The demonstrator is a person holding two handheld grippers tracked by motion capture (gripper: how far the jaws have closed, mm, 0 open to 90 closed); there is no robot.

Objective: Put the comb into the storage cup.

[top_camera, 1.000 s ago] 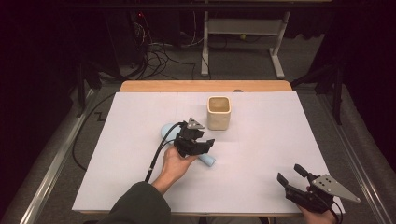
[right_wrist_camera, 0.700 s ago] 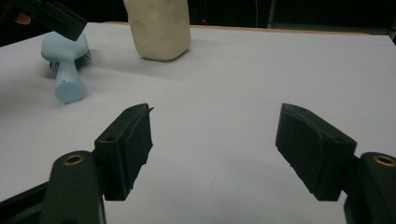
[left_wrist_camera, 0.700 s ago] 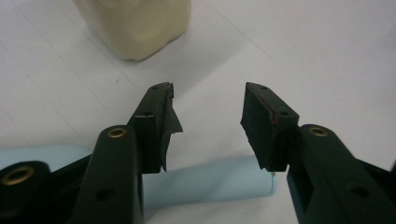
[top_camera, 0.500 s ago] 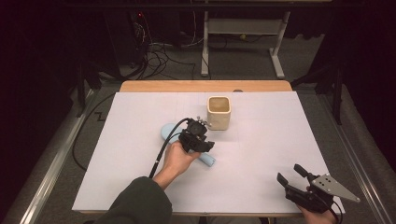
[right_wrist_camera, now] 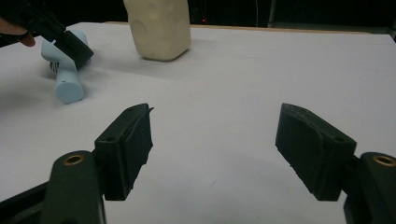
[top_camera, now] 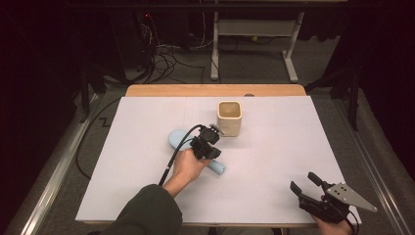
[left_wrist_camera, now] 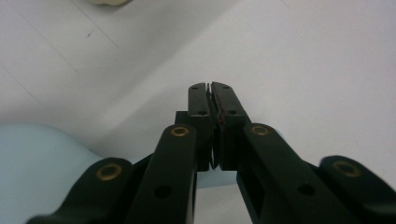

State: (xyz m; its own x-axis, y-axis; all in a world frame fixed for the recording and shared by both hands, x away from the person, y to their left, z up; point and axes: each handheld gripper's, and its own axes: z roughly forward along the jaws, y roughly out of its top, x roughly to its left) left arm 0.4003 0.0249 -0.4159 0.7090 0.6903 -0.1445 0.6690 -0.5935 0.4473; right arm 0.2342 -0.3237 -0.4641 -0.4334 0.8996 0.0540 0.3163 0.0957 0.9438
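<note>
While the white-covered surface (top_camera: 274,161) is carrying a cream square cup (top_camera: 229,117) near its far edge, a pale blue handled tool (top_camera: 177,139) is lying towards the middle, just nearer than the cup. The left gripper (top_camera: 213,131) is sitting over it, its fingers having just closed, seemingly on nothing, so regrasping calls for reopening. The right gripper (top_camera: 306,184) is waiting open by the near right corner.

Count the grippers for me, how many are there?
2. The left gripper is mid-table over the light-blue object; the right gripper sits near the table's front right corner.
</note>
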